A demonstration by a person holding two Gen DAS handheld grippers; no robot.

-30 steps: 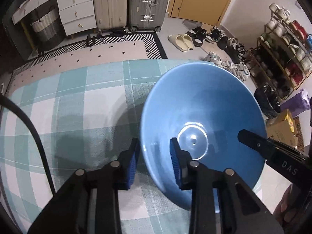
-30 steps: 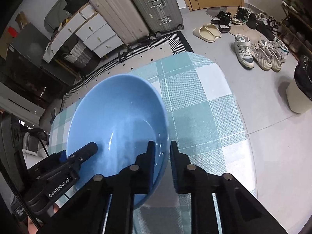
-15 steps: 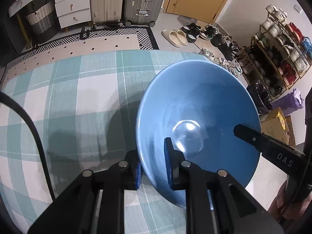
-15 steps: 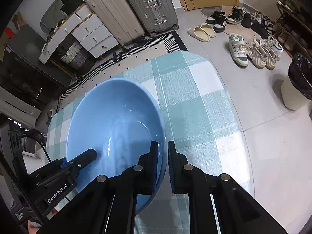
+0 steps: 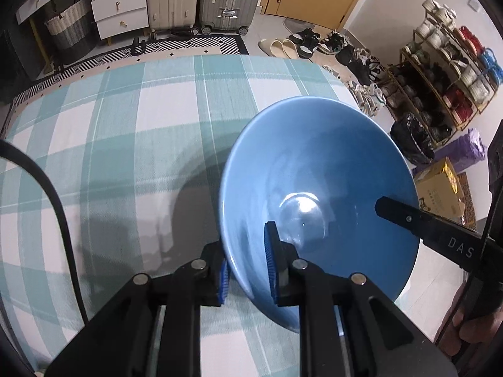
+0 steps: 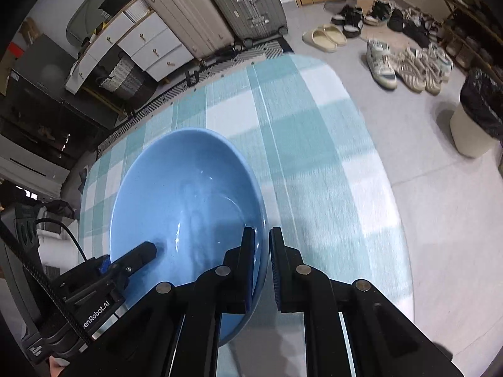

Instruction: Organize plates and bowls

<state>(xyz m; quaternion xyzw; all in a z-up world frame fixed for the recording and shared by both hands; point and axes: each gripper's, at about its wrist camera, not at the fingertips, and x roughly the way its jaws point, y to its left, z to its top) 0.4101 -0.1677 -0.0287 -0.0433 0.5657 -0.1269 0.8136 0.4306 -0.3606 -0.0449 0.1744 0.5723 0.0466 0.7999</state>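
A: What changed on the blue bowl (image 5: 317,194)?
B: The left gripper (image 5: 246,275) has closed its jaws on the rim opposite the right gripper (image 6: 261,270), also clamped; it hangs above the worktop (image 5: 125,132), ready to carry.

The bowl (image 5: 317,169) is plain blue. The counter (image 5: 151,132) wears a teal-and-white checked cloth. The rug (image 5: 195,45) has black-and-white stripes.
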